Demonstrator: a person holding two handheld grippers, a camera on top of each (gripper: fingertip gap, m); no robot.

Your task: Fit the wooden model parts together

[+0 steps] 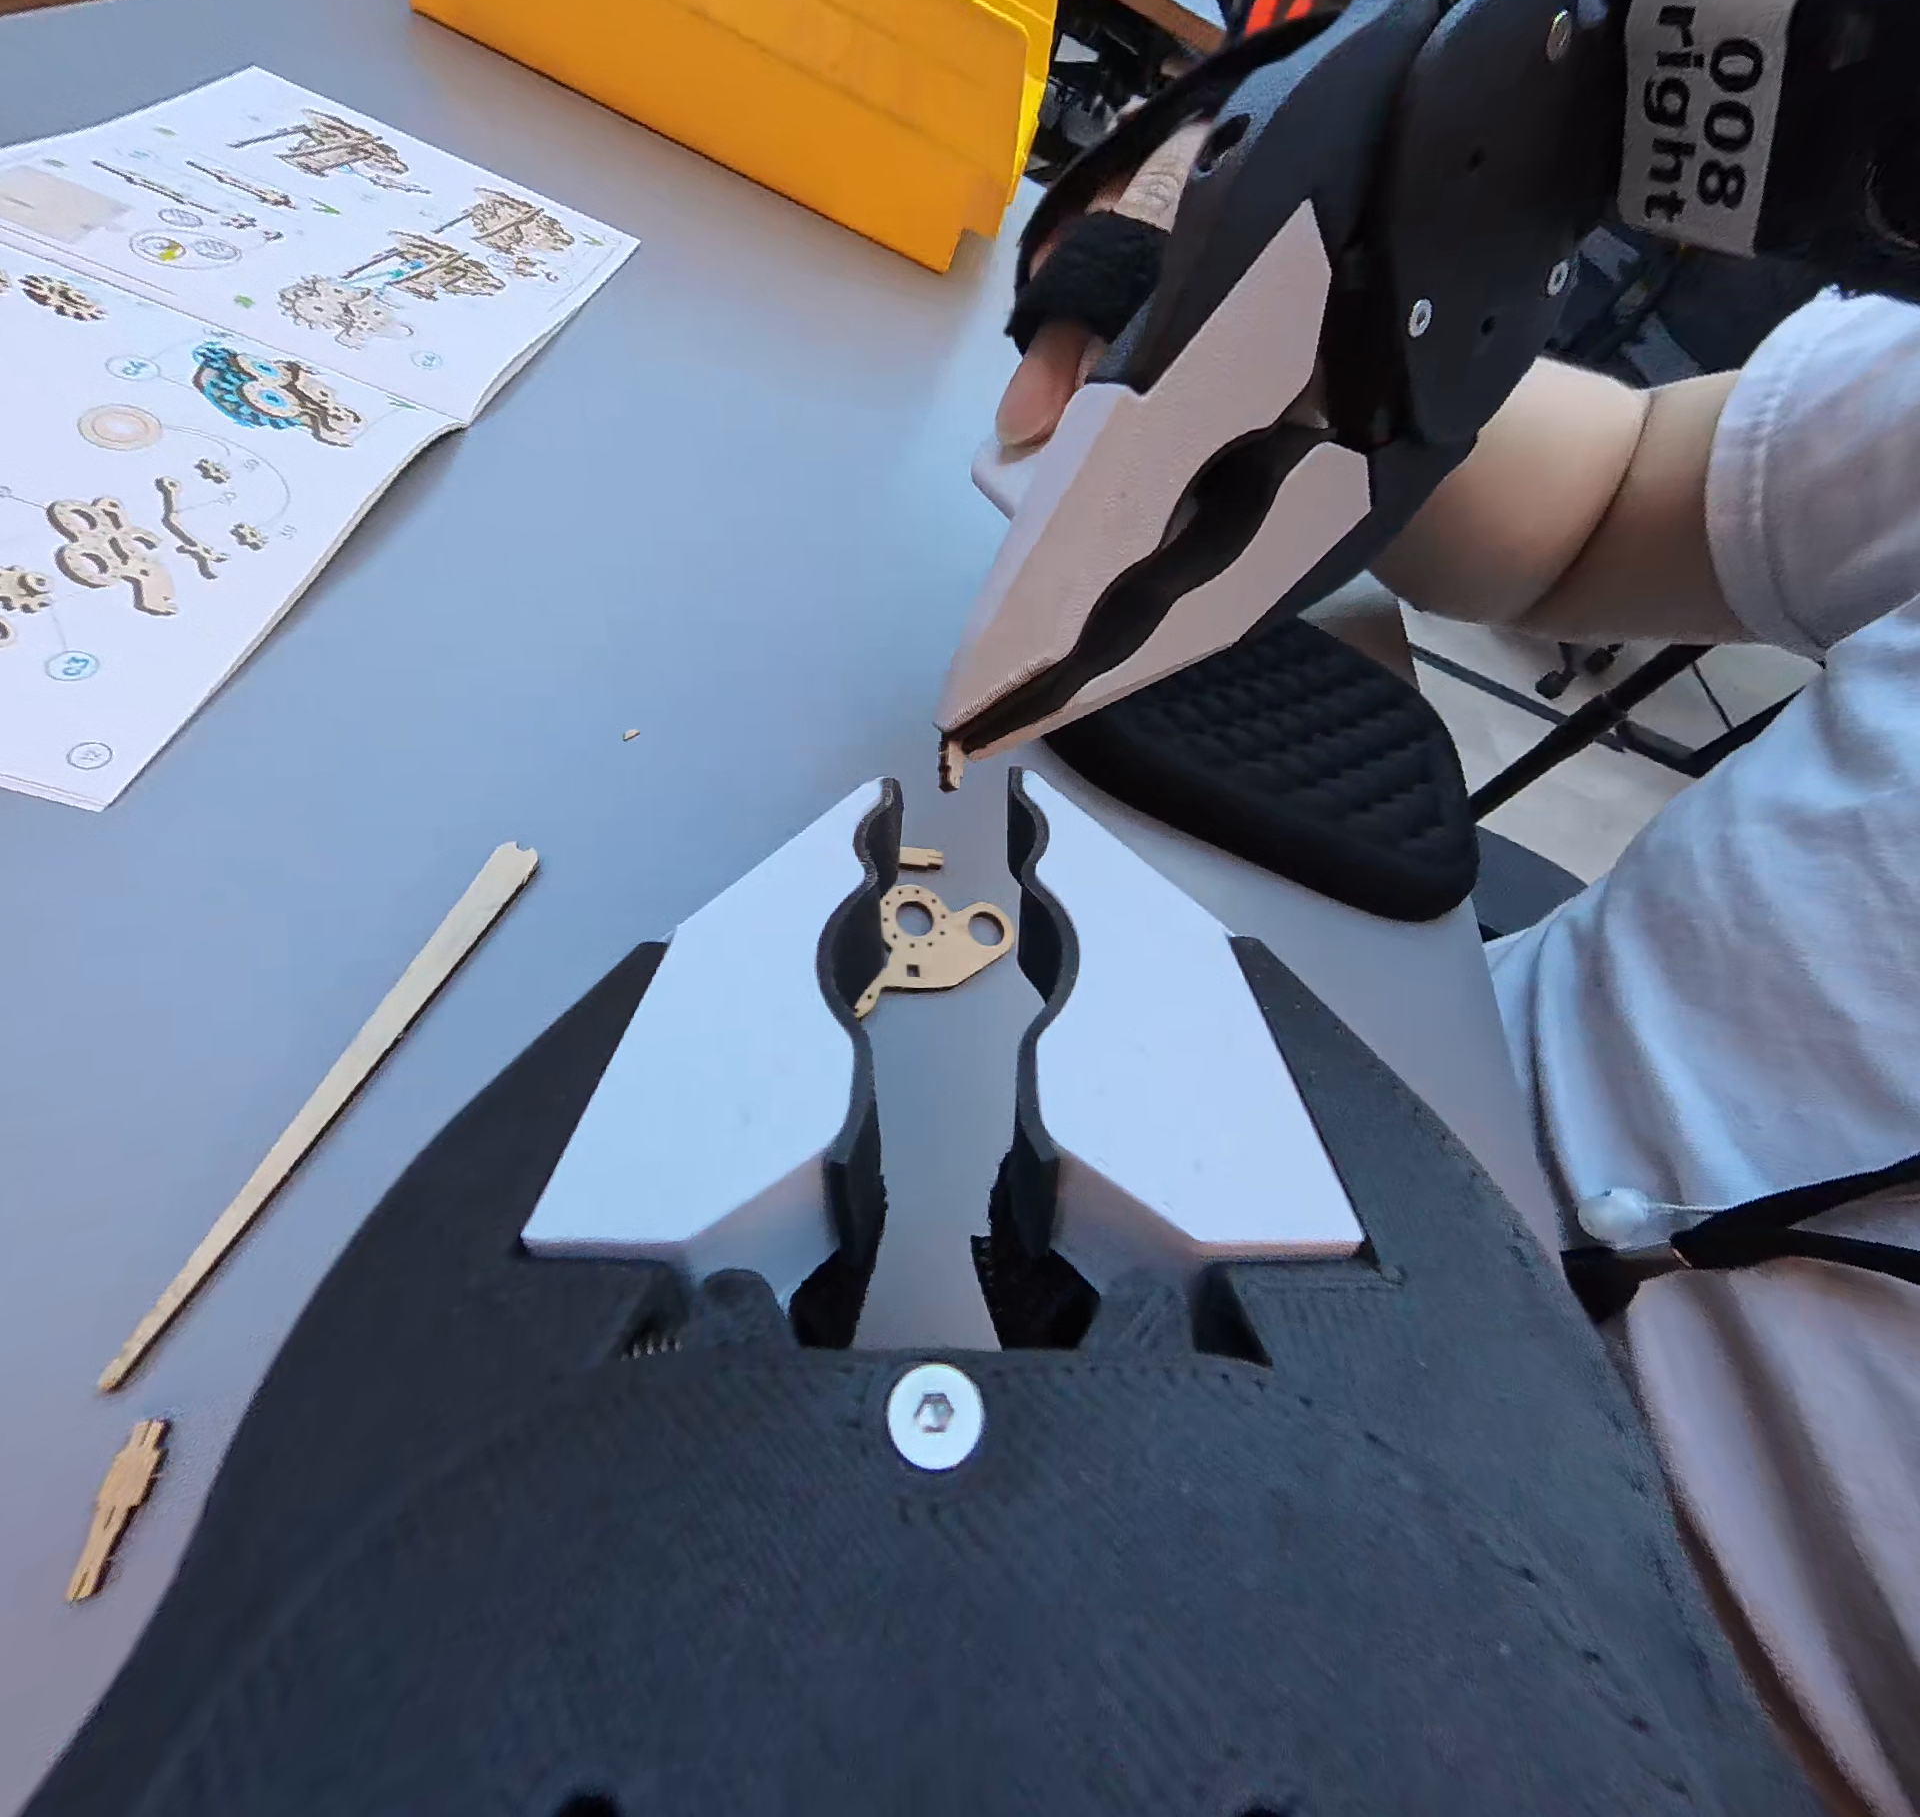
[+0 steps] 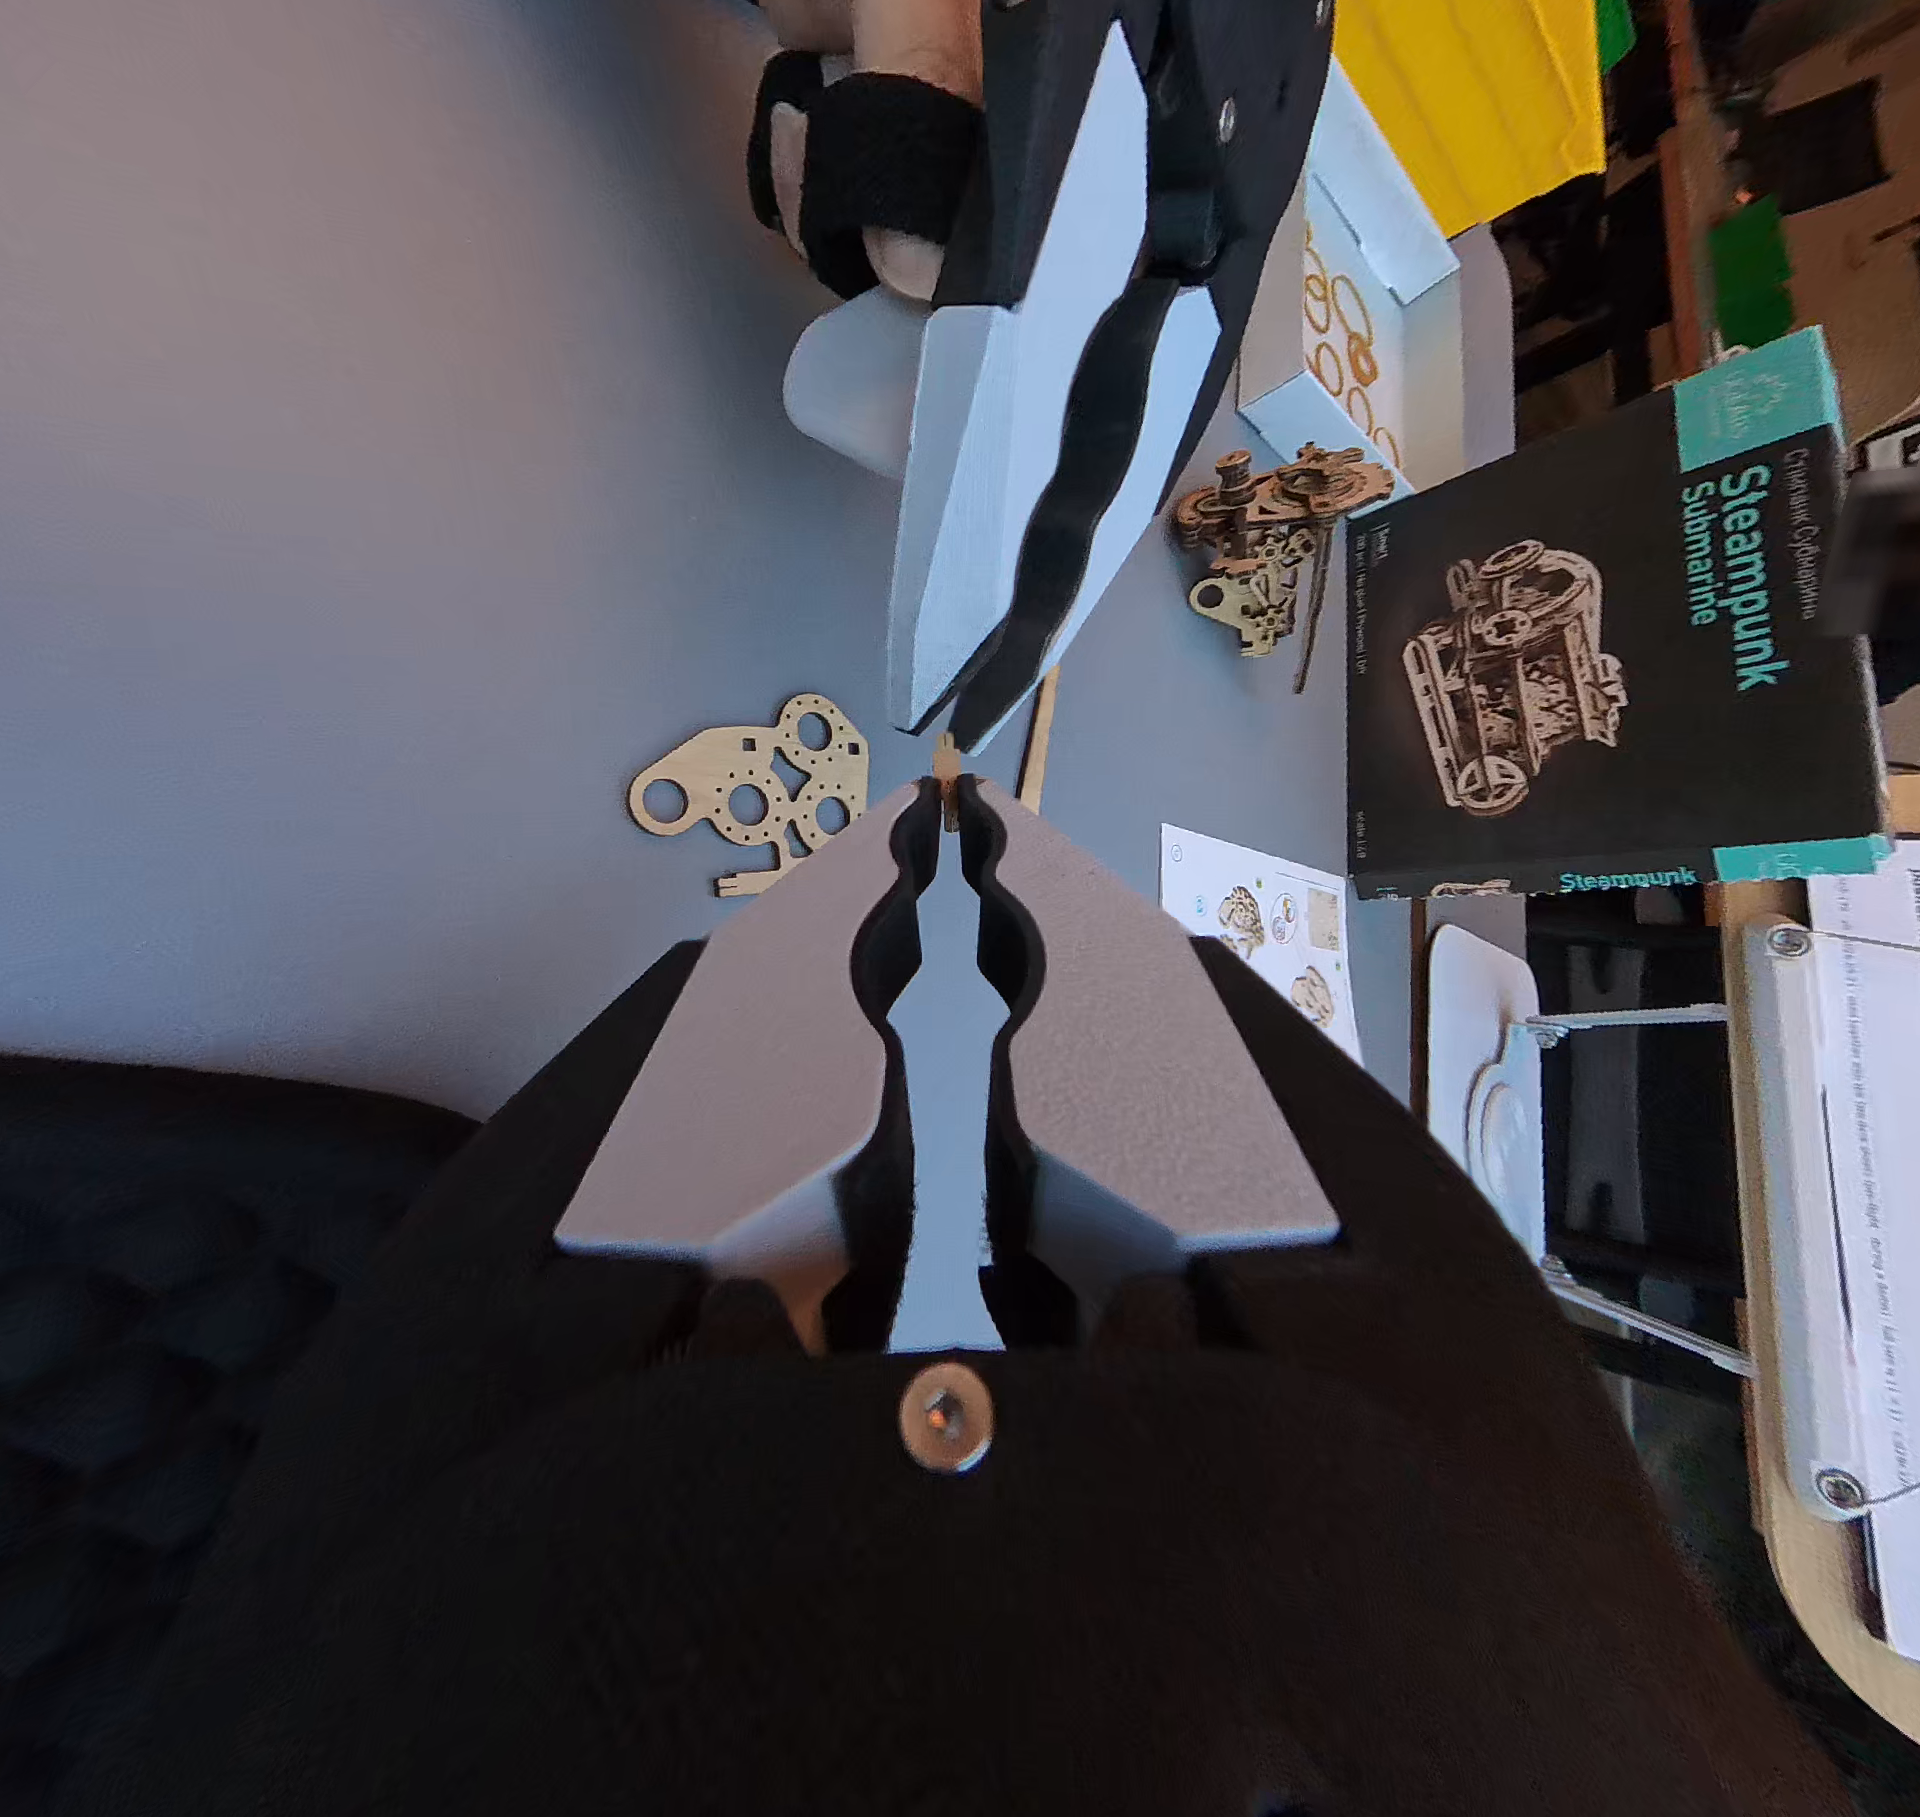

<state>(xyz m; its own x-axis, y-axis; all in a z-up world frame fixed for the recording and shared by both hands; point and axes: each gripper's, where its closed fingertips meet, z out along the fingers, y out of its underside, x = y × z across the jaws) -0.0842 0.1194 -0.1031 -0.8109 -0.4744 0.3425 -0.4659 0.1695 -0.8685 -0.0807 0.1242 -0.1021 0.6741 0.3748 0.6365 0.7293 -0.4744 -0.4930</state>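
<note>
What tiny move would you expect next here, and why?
Probably the right gripper lowers its small wooden piece toward the perforated wooden plate. Its jaws are shut on that piece, which hangs just above the table. The plate lies flat below, seen between the left gripper's open, empty jaws. The parts are not touching, so closing that gap seems next.

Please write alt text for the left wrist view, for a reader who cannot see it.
The right gripper pinches a tiny wooden piece just above the open tips of the left gripper, over a grey table. A flat perforated wooden plate lies between the left fingers; a wooden stick, instruction booklet and yellow bins lie beyond.
</note>
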